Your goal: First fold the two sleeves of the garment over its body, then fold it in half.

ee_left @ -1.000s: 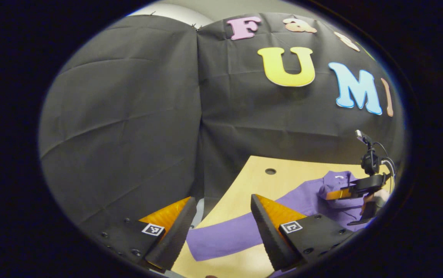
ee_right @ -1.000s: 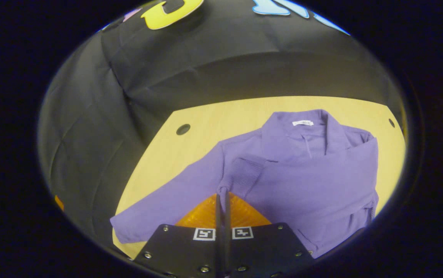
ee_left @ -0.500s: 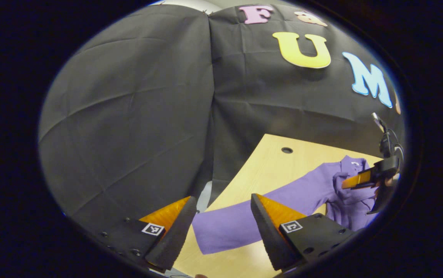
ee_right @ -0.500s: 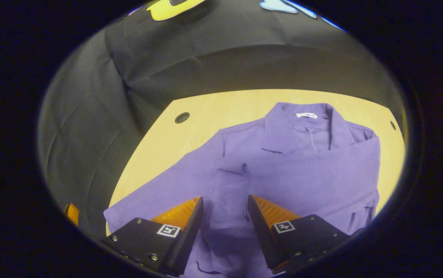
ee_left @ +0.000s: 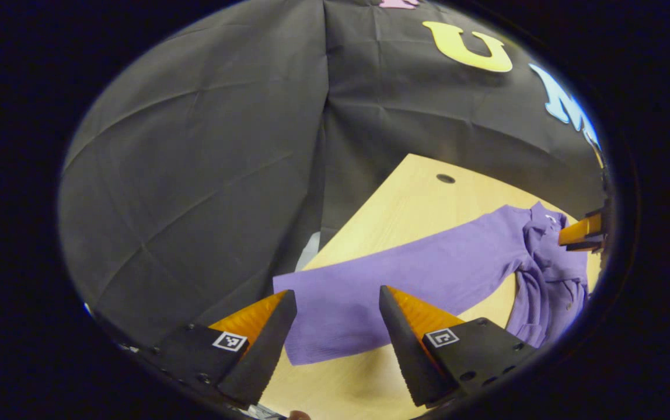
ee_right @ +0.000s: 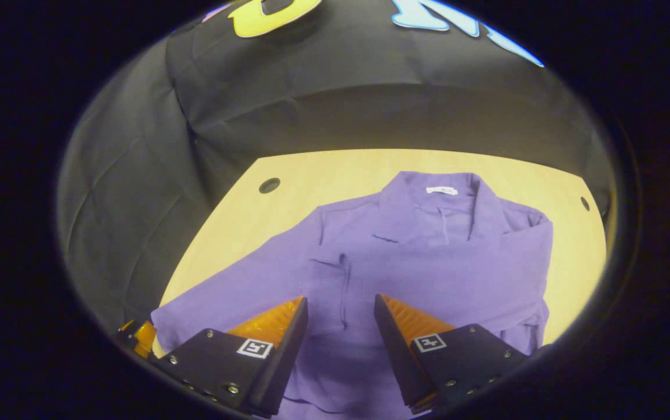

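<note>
A purple collared garment (ee_right: 416,227) lies face up on the wooden table (ee_right: 311,175). One sleeve (ee_right: 457,271) is folded across its chest, with the cuff (ee_right: 329,277) resting flat. The other sleeve (ee_left: 428,268) stretches straight out toward the table's left edge. My left gripper (ee_left: 336,294) is open just above that sleeve's cuff (ee_left: 329,326), a finger on each side. My right gripper (ee_right: 341,300) is open over the garment's body and holds nothing. The left gripper (ee_right: 136,335) peeks in at the outstretched sleeve's end, and the right gripper (ee_left: 581,236) shows near the collar.
The table has a round hole (ee_right: 269,185) at its far left corner and another hole (ee_right: 585,203) at the far right. Black cloth walls stand close behind the table and to its left. Bare wood (ee_left: 411,198) lies beyond the outstretched sleeve.
My right gripper opened and let go of the folded sleeve's cuff, which now lies on the chest. My left gripper moved in over the outstretched sleeve's cuff.
</note>
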{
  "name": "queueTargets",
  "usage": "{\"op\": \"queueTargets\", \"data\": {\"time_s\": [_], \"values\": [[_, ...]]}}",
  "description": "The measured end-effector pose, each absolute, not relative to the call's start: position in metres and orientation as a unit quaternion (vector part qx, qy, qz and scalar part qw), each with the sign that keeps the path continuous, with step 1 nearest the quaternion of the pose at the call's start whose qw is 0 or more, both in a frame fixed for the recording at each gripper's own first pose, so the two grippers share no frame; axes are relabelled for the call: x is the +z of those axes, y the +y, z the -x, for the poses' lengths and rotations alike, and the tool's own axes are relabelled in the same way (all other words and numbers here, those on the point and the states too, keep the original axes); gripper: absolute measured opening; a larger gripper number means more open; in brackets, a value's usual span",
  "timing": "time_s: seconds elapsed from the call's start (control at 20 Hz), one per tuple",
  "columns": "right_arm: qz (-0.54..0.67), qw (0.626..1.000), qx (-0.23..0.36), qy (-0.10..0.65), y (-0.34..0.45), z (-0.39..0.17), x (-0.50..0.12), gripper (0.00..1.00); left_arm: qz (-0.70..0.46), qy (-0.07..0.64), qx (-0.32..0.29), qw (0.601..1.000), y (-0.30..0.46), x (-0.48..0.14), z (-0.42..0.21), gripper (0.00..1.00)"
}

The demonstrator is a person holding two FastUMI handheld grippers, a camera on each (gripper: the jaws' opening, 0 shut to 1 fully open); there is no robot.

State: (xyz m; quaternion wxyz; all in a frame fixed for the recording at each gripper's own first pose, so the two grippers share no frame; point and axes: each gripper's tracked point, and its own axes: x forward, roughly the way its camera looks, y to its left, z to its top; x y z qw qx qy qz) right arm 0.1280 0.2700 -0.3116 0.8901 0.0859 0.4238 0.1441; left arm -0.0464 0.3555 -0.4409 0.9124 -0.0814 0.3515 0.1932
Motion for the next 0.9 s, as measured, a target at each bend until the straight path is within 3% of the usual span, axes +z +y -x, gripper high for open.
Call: {"op": "queueTargets", "data": {"time_s": [0.35,0.55,0.7,0.9], "values": [[-0.097,0.890,0.121,0.428,0.242,-0.119,-0.310,0.72,0.086,0.409,0.203,0.885,0.354,-0.486,0.060,0.95],[-0.109,0.888,0.112,0.432,0.234,-0.111,-0.313,0.72,0.082,0.407,0.207,0.886,0.354,-0.485,0.059,0.98],[-0.117,0.885,0.110,0.436,0.233,-0.103,-0.316,0.72,0.089,0.401,0.203,0.889,0.351,-0.484,0.054,0.93],[-0.116,0.883,0.115,0.440,0.231,-0.097,-0.318,0.73,0.087,0.406,0.164,0.895,0.338,-0.484,0.043,0.62]]}}
